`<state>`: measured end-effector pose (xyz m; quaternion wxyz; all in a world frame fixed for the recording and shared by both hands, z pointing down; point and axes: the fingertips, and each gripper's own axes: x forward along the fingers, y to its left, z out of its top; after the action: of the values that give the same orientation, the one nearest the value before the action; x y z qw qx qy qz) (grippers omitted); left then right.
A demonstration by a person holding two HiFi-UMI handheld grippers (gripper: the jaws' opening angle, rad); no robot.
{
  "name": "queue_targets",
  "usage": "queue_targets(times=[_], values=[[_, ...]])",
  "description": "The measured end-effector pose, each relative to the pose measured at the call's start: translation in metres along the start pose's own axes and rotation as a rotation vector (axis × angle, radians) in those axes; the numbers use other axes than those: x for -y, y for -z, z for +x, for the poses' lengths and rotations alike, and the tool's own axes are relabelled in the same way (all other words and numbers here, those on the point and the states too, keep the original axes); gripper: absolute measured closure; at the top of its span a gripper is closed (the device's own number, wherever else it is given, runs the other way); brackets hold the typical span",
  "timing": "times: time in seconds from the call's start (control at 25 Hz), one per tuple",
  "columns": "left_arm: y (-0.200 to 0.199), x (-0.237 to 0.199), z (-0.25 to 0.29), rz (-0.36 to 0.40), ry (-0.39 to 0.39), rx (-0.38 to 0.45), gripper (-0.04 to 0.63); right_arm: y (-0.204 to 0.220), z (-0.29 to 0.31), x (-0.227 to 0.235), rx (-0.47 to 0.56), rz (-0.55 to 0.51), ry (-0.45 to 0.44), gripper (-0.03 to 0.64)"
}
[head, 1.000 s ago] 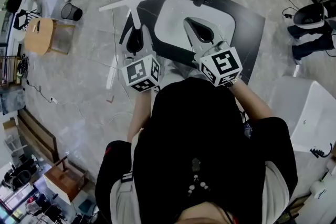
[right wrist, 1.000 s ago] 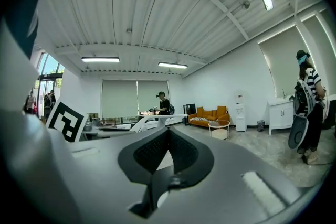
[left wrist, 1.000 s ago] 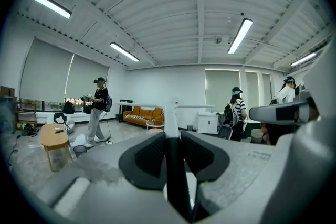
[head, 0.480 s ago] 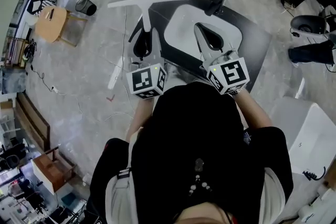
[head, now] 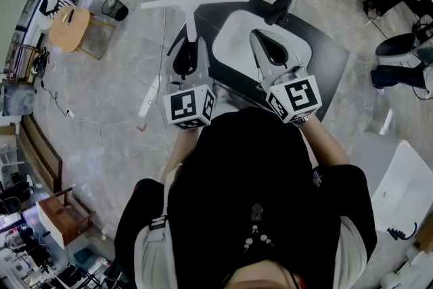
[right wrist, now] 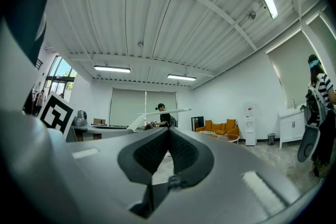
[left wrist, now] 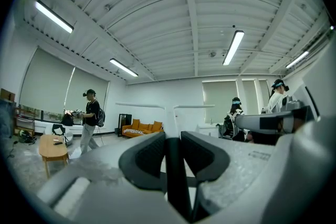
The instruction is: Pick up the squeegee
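Plainly, the left gripper (head: 191, 44) is holding the squeegee (head: 195, 2). In the left gripper view its jaws (left wrist: 172, 144) stand narrow, with the pads pressed on the dark handle from both sides. The white stem (left wrist: 169, 115) runs straight out ahead to the crossbar. The squeegee is up off the floor and held about level. In the head view its long white blade lies across the far left edge of the black mat (head: 325, 51).

The right gripper (head: 258, 37) is beside it over the white board (head: 233, 44) on that mat. Its jaws (right wrist: 168, 134) meet at the tips with nothing between them. A black thing (head: 280, 8) lies at the board's far right corner.
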<state>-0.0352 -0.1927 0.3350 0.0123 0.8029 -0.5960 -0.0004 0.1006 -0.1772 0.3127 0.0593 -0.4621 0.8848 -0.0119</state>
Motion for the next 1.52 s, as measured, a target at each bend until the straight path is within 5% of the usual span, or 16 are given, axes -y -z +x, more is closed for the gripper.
queue_targets(times=[1.52], values=[[0.017, -0.028, -0.013, -0.030, -0.047, -0.025, 0.489, 0.020, 0.015, -0.026, -0.053, 0.012, -0.049, 0.616]])
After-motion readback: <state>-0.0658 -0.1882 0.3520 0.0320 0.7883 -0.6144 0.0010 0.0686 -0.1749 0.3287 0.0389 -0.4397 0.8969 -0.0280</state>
